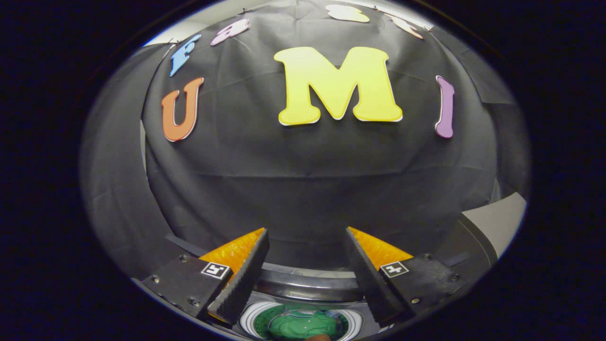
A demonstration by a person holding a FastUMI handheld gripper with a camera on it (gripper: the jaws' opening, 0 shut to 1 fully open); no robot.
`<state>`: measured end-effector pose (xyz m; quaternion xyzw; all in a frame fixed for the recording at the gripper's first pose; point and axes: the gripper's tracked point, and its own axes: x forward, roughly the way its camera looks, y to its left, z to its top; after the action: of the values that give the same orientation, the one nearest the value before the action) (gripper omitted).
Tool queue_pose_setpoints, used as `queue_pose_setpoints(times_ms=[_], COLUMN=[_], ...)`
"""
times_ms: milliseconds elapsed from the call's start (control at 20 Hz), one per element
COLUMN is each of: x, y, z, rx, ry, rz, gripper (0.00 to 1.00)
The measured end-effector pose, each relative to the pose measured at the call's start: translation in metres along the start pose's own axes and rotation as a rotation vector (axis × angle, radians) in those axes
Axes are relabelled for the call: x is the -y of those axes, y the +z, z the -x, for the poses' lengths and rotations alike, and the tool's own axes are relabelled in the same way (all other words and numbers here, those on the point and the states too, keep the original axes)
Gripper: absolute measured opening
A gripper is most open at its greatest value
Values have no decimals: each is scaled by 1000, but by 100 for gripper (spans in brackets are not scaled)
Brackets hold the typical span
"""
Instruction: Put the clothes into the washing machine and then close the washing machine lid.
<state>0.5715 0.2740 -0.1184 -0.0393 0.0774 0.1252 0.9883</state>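
Note:
My gripper [305,237] is open, with a wide gap and nothing held between its fingers. It hangs above the washing machine, whose dark rim [307,282] curves below the fingertips. Down between the finger bases I see the round white-edged drum opening [248,322]. A green garment [303,324] lies inside that drum, directly under the gripper. The lid cannot be made out for certain from here.
The booth's black cloth wall [307,180] rises close ahead of the fingers, just beyond the machine. A pale grey surface [499,220] shows off to the right of the machine's back edge.

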Motion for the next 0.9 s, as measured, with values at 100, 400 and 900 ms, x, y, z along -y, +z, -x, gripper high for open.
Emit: queue_pose_setpoints(times_ms=[100, 400, 900], x=[-1, -6, -4], y=[-6, -33, -118], z=[7, 35, 130], rx=[3, -39, -194], ry=[-2, 0, 13], rz=[0, -14, 53], gripper=[100, 100, 100])
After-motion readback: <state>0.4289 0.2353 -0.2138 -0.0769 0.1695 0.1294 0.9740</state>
